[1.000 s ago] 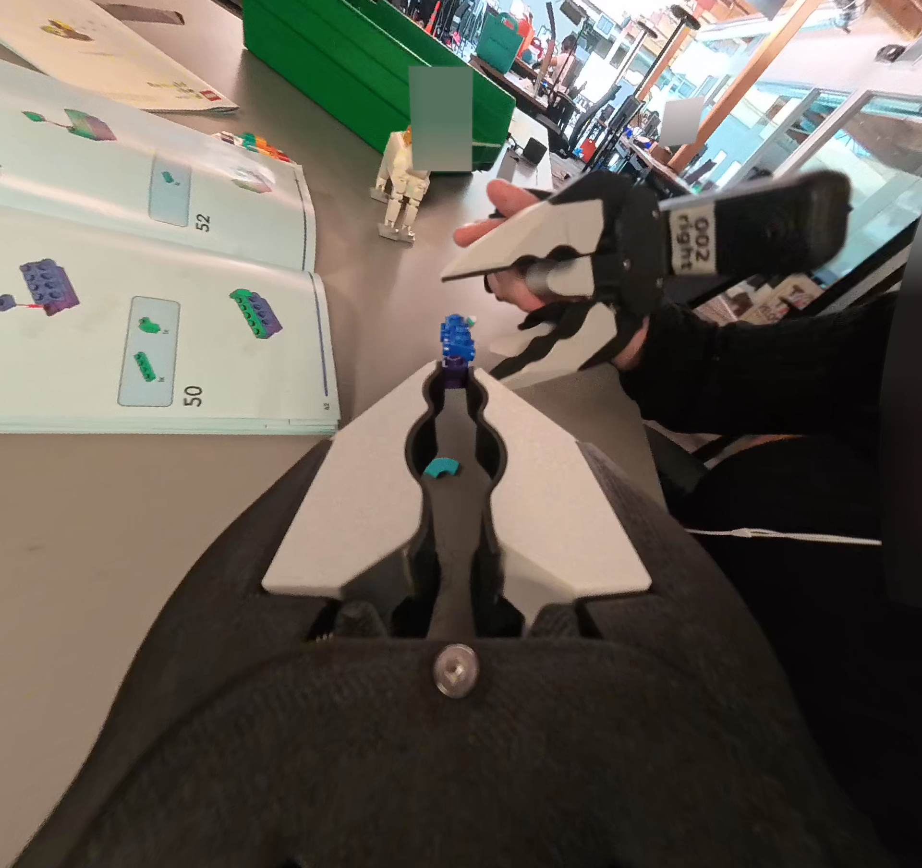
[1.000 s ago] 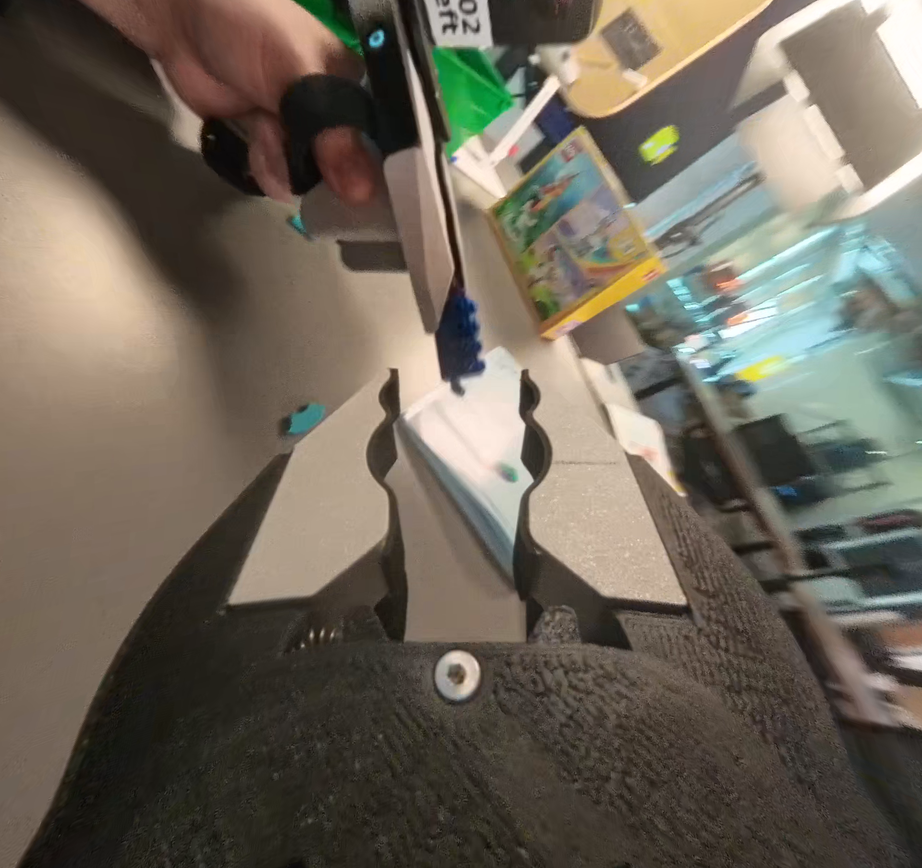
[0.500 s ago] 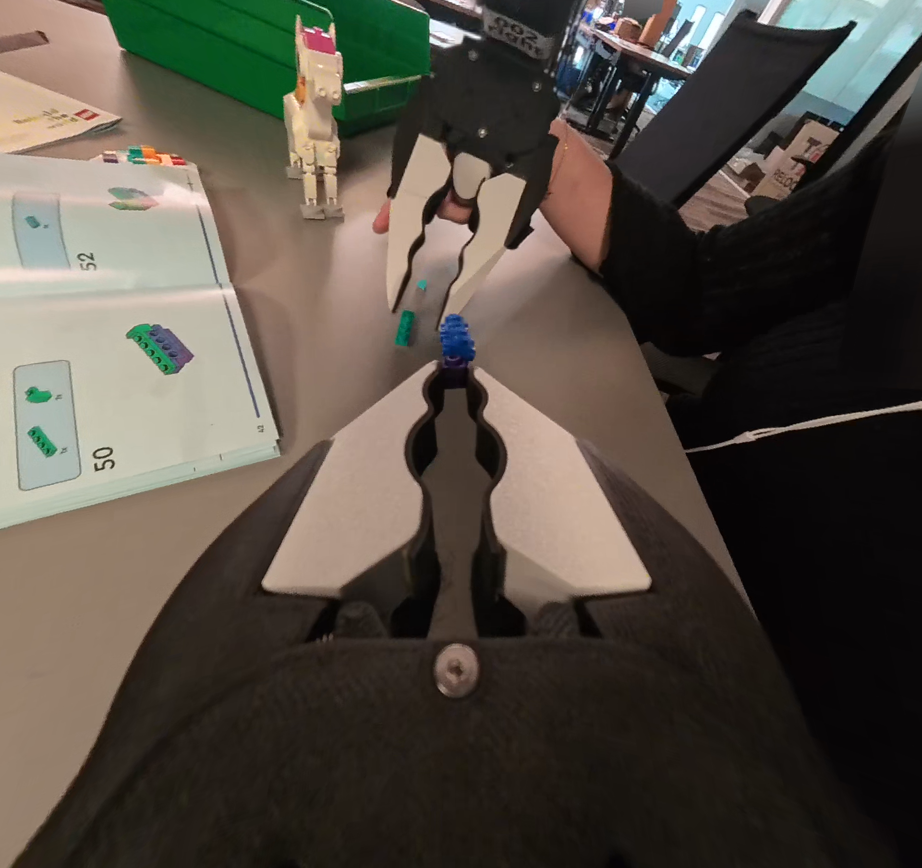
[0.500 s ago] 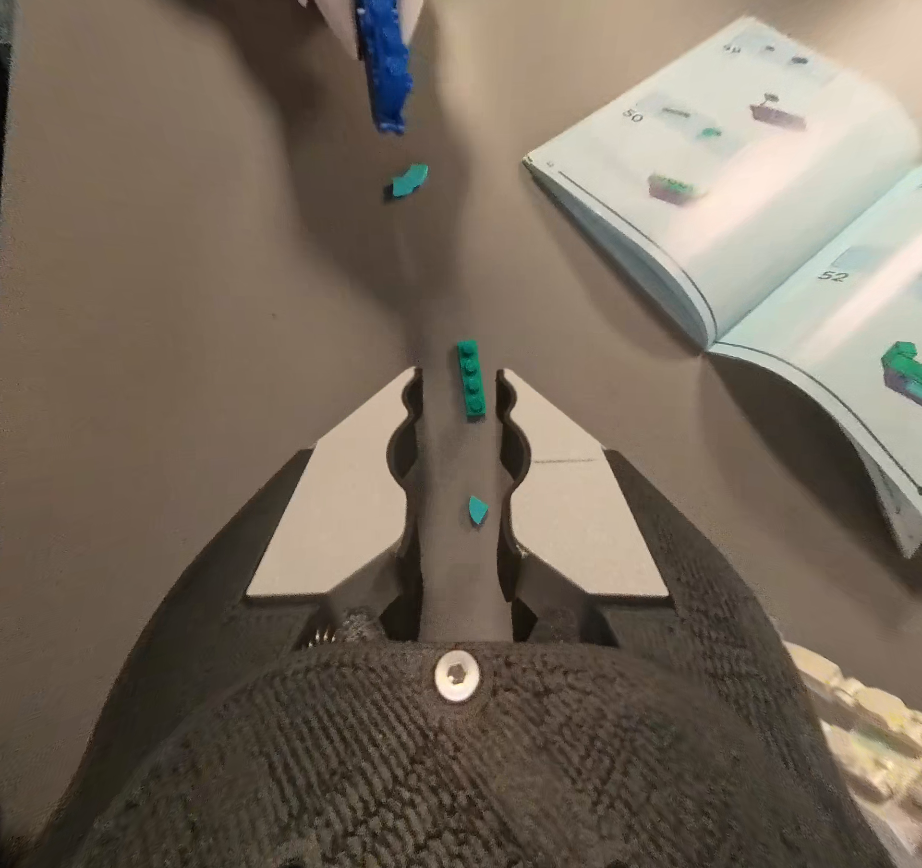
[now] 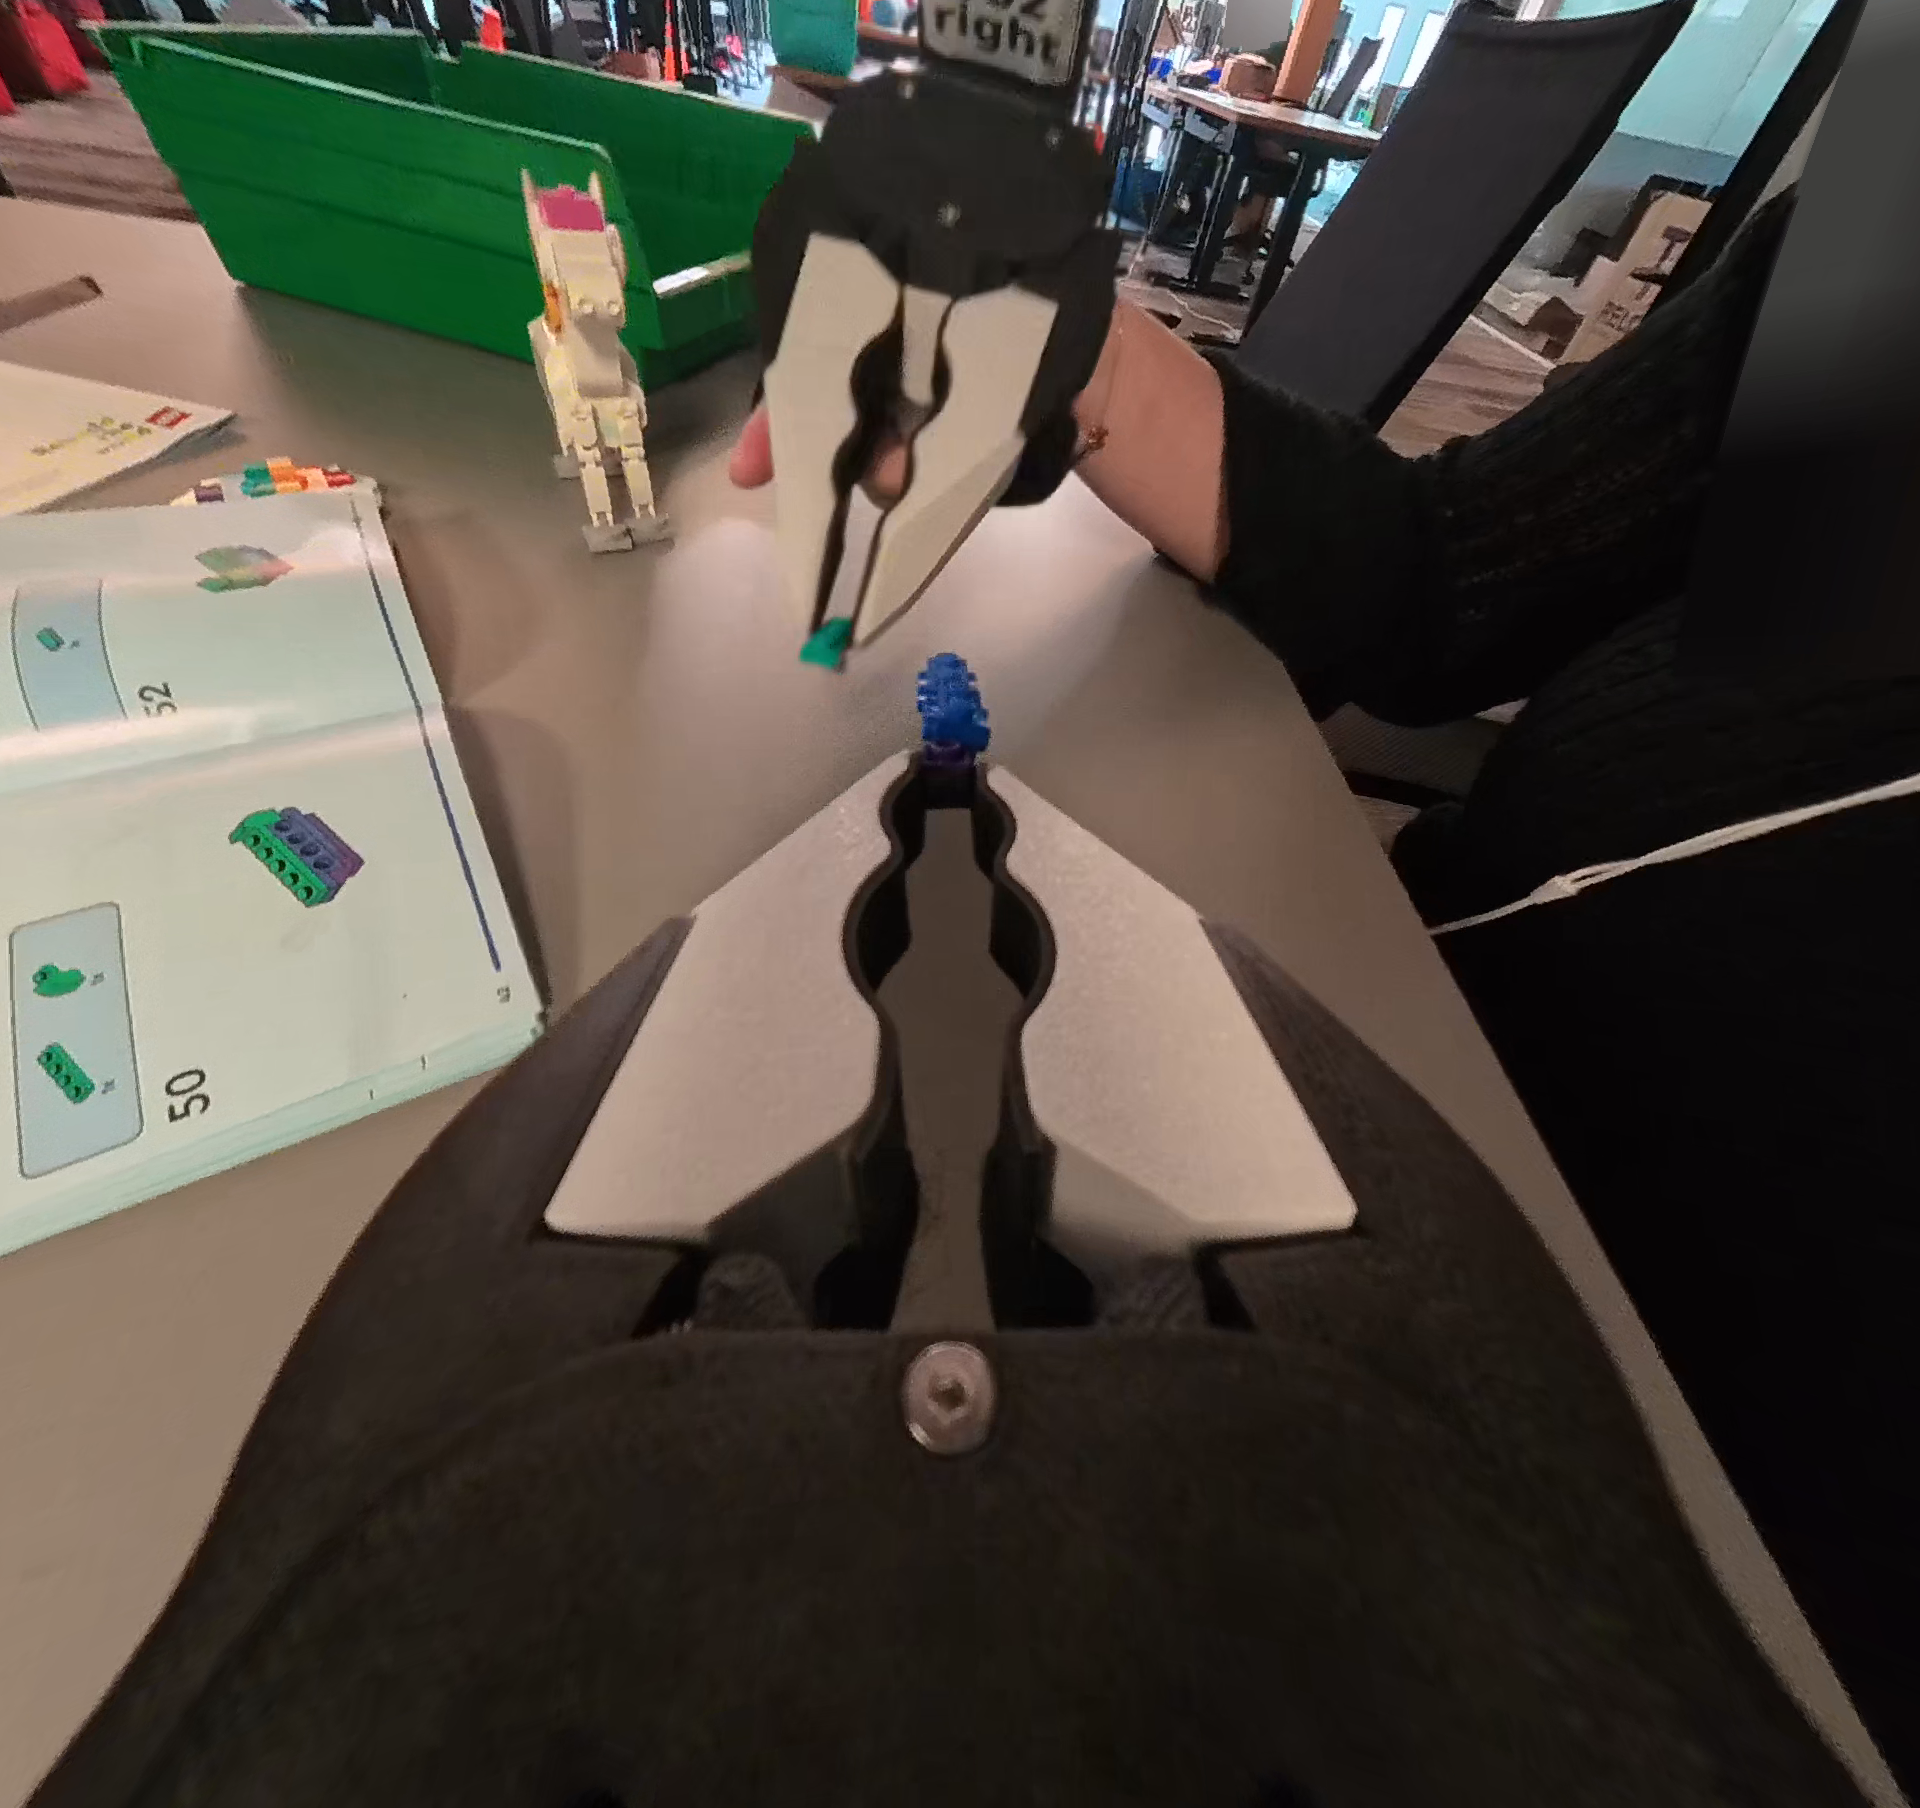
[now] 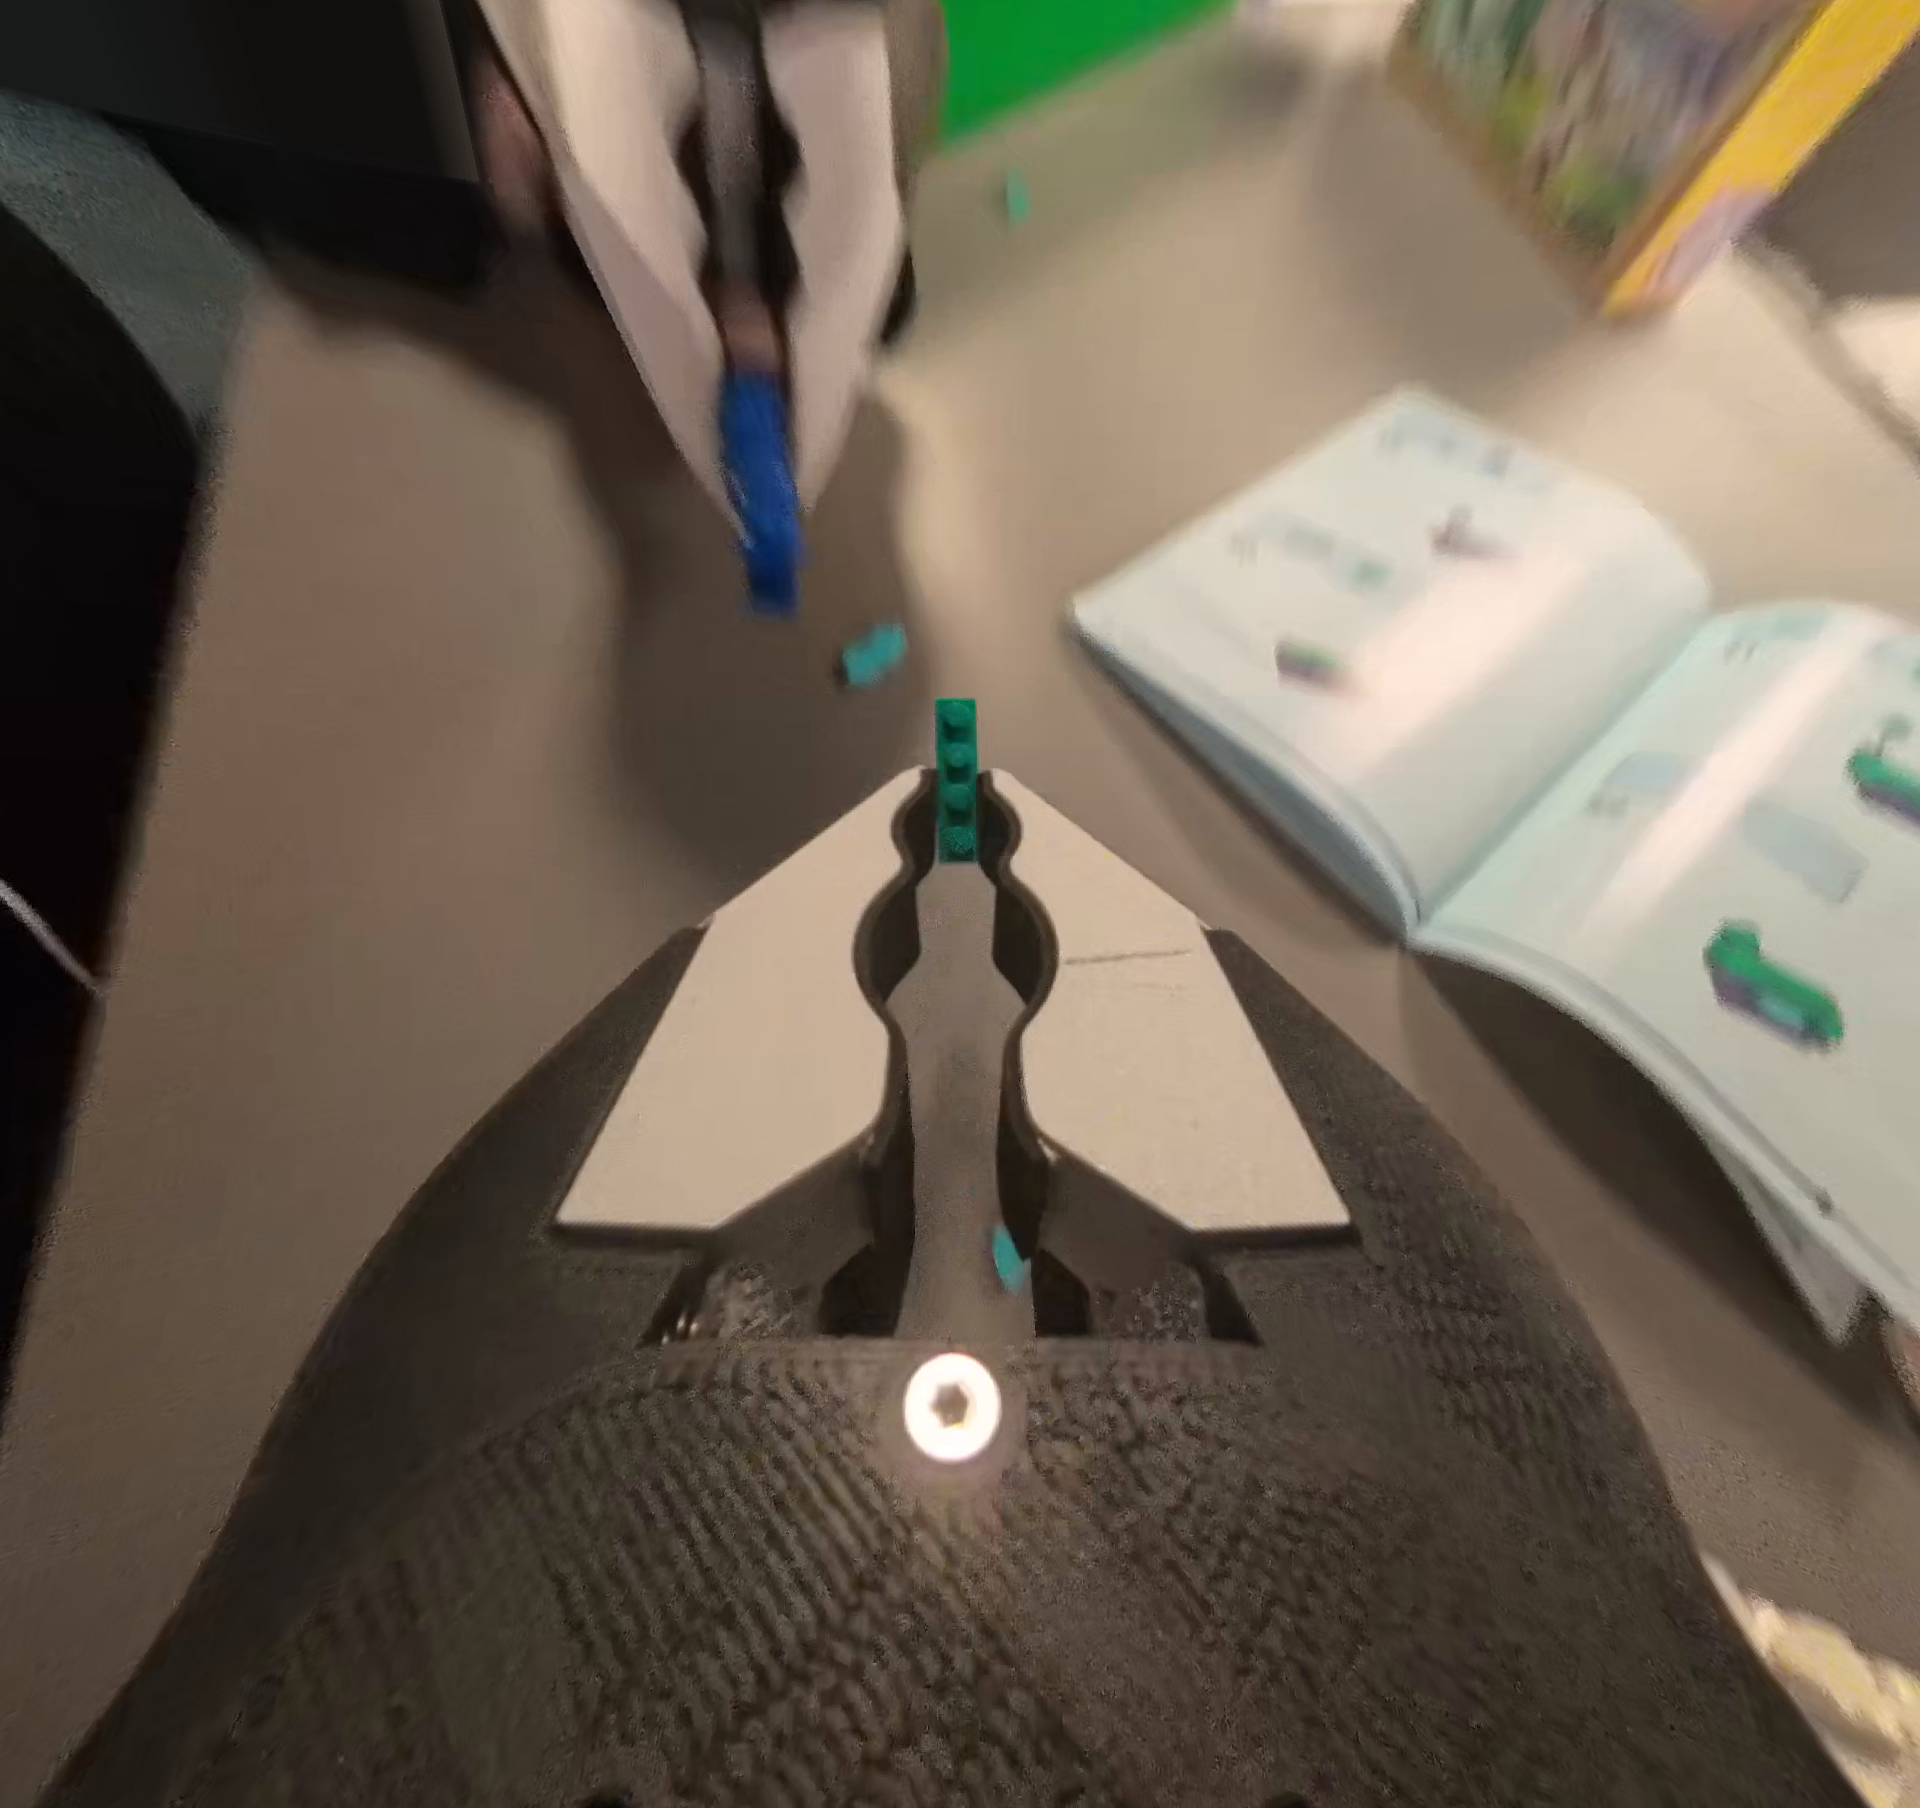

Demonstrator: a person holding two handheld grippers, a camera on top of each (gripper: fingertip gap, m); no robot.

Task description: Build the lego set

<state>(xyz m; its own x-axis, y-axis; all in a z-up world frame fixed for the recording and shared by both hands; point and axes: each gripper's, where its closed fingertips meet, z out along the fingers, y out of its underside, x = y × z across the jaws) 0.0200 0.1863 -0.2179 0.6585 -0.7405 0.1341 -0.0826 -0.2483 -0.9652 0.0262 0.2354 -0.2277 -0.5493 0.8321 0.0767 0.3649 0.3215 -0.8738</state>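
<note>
Left gripper (image 5: 948,766) clamped on a small blue-and-purple brick stack (image 5: 951,709), studs held out past the fingertips above the grey table (image 5: 665,719) — presented, it seems, as the base to build on. Right gripper (image 6: 956,787) pinched shut on a green four-stud plate (image 6: 956,782), tipped down just beside the stack, likely to press onto it. Open instruction booklet (image 5: 239,823) lying flat to the left for reference; white lego horse (image 5: 592,356) standing clear by a green bin (image 5: 416,169).

matt table (image 5: 675,782), glossy paper booklet (image 5: 208,823) – plastic bricks (image 6: 957,782)
</note>
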